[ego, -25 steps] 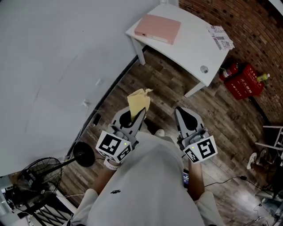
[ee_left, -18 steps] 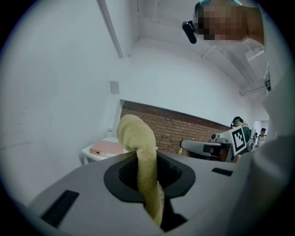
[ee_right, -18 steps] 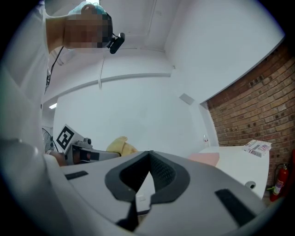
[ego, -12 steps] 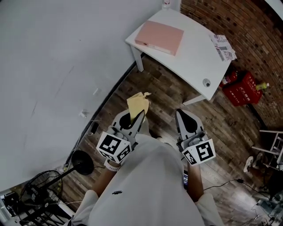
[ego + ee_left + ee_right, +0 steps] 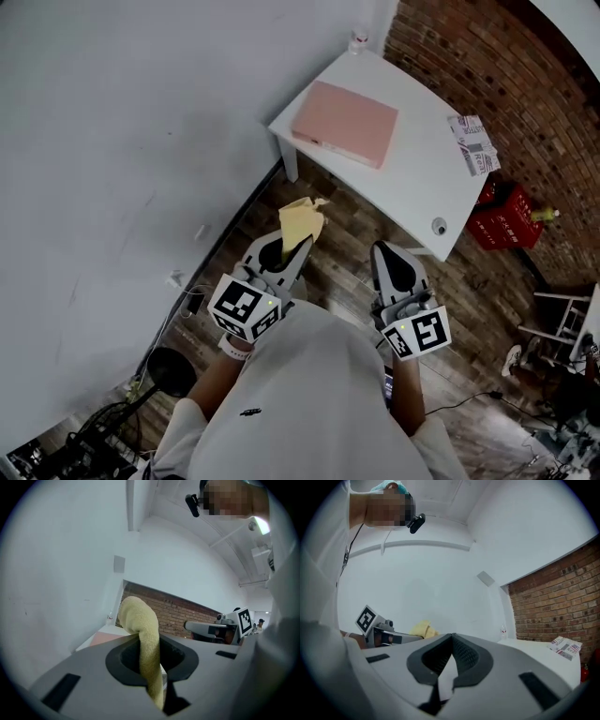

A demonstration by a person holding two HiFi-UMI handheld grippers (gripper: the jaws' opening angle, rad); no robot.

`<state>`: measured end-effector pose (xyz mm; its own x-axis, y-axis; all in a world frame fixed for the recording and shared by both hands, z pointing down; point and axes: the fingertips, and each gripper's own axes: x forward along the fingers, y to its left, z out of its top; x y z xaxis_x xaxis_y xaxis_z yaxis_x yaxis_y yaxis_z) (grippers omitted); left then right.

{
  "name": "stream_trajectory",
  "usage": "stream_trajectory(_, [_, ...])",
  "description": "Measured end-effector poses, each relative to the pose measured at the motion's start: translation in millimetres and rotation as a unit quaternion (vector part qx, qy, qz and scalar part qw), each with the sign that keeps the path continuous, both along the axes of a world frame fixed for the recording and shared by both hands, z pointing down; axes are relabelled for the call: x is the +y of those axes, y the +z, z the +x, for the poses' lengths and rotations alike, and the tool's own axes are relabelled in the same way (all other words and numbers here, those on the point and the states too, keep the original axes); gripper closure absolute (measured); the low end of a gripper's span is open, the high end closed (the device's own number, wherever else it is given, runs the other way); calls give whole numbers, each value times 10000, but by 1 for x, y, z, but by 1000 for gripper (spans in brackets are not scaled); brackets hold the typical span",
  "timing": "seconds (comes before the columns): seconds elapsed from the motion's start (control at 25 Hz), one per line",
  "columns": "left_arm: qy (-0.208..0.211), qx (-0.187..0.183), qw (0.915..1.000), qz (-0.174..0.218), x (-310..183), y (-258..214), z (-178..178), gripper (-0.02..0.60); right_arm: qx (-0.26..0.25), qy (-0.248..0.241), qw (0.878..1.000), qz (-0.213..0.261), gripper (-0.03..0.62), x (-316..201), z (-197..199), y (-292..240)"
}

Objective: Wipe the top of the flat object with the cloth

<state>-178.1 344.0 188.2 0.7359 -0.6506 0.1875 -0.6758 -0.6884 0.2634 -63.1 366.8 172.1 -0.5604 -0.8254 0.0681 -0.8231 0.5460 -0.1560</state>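
Observation:
A flat pink object [image 5: 345, 123] lies on the white table [image 5: 424, 150] ahead, near its left end. My left gripper [image 5: 292, 246] is shut on a yellow cloth [image 5: 299, 223], which sticks up past the jaw tips, well short of the table. In the left gripper view the cloth [image 5: 144, 641] is pinched between the jaws and curls over them. My right gripper [image 5: 392, 261] is shut with nothing in it, level with the left one; in its own view [image 5: 451, 637] the jaws meet, and the cloth [image 5: 423, 629] shows at the left.
A white wall runs along the left, a brick wall [image 5: 506, 84] behind the table. Papers [image 5: 473, 143] and a small round thing [image 5: 439, 226] lie on the table's right part, a bottle [image 5: 358, 41] at its far corner. A red crate [image 5: 511, 216] stands on the wooden floor.
The view has advanced toward the table, which now sits closer and more central. Both grippers keep their pose, the cloth still held in the left one.

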Motion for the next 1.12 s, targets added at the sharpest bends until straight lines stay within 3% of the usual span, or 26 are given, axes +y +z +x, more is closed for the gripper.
stream_trajectory(0.52, [406, 277, 9988, 37, -108, -2, -50, 518, 29, 492, 9988, -73, 588, -108, -48, -3])
stream_trajectory(0.8, [610, 405, 9972, -140, -141, 0, -44, 518, 149, 662, 9973, -265, 588, -141, -44, -1])
stream_trajectory(1.12, [558, 337, 9974, -292, -183, 17, -25, 518, 106, 579, 9976, -372, 588, -187, -28, 17])
